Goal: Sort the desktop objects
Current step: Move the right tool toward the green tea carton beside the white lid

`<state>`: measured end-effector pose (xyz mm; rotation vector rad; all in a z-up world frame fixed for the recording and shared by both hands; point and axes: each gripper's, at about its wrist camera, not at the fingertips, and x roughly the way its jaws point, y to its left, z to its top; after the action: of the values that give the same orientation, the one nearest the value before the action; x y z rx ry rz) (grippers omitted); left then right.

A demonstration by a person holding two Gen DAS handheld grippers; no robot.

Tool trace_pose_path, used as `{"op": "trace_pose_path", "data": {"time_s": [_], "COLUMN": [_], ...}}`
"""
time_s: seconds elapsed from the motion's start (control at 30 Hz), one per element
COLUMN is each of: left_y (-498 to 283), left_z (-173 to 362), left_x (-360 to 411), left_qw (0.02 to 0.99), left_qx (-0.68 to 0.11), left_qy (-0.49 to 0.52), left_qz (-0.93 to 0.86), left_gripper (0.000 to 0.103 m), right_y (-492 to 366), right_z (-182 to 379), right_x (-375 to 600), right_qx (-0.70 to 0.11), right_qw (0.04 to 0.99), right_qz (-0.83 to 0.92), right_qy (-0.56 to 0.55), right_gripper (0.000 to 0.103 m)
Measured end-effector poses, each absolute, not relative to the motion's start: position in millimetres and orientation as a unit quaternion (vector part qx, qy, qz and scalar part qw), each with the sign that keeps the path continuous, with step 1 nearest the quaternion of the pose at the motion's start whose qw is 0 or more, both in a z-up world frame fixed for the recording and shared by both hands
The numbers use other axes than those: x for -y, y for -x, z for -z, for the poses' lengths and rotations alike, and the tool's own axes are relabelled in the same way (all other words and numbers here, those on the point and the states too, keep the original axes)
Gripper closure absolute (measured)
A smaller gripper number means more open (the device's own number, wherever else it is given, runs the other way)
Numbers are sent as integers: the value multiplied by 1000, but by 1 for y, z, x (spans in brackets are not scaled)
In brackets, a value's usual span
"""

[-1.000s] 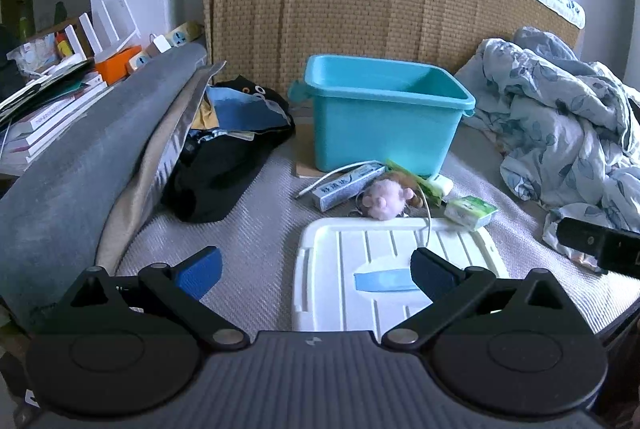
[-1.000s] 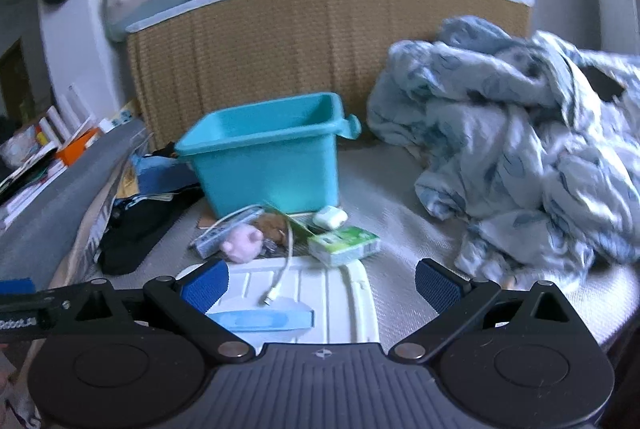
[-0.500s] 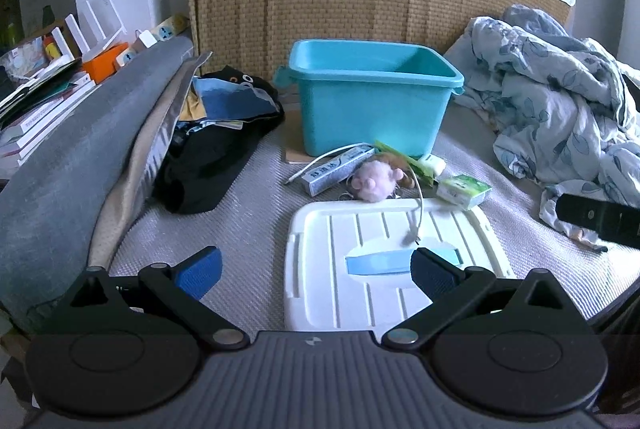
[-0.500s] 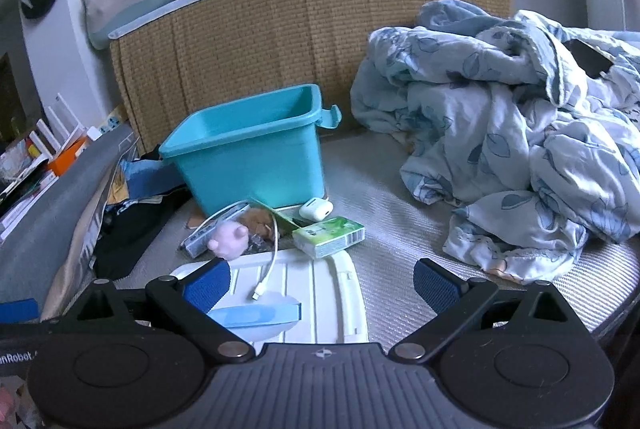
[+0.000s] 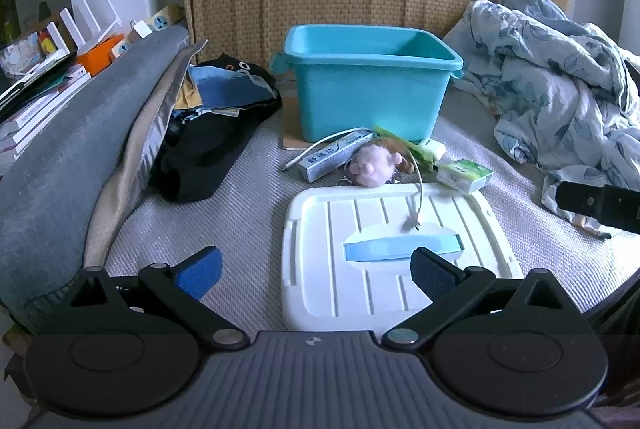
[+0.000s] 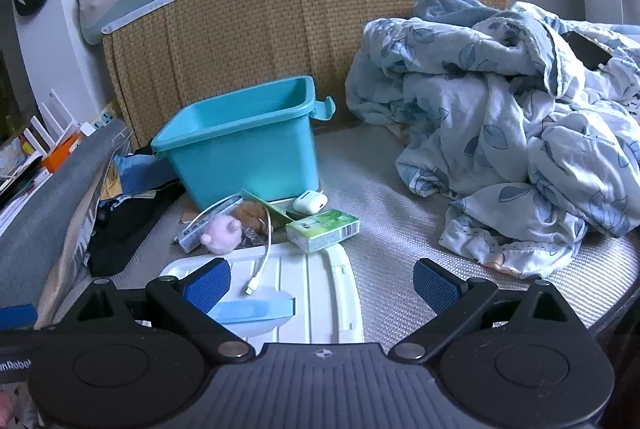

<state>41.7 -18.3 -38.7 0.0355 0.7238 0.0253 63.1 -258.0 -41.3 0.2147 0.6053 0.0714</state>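
Two grippers are held with jaws spread wide and nothing between them: the left gripper [image 5: 314, 269] above the near edge of the white ribbed plastic lid [image 5: 384, 261], the right gripper [image 6: 322, 283] over the lid's right edge. A white charging cable [image 6: 262, 249] is laid across the lid's far part. Just beyond the lid, a pink plush toy [image 6: 222, 231], a green tissue packet [image 6: 322, 227] and a white earbud case [image 6: 310, 201] are clustered in front of the open teal plastic bin [image 6: 244, 149]. A crumpled blue floral blanket [image 6: 500, 117] is piled at the right.
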Motion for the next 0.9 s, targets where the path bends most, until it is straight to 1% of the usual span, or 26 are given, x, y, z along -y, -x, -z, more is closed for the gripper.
{"op": "trace_pose_path", "data": {"time_s": [0.6,0.73,0.9], "left_y": [-41,-42,-42], "left_z": [39,42,43], "left_x": [16,17,21], "left_qw": [935,934,933], "left_qx": [-353,-356,-357], "left_qy": [-19,-23,-32], "left_qz": [-12,-16,-13], "left_gripper": [0,0,0], "right_y": [-69,-76,-81], "right_z": [48,54,58], "right_x": [241,240,235], "right_qx": [-301,-307,-311], "right_qw": [949,947,945], "right_qz": [-52,-53,-58], "right_qy": [-77,-76,-77], "right_gripper": [3,7,7]}}
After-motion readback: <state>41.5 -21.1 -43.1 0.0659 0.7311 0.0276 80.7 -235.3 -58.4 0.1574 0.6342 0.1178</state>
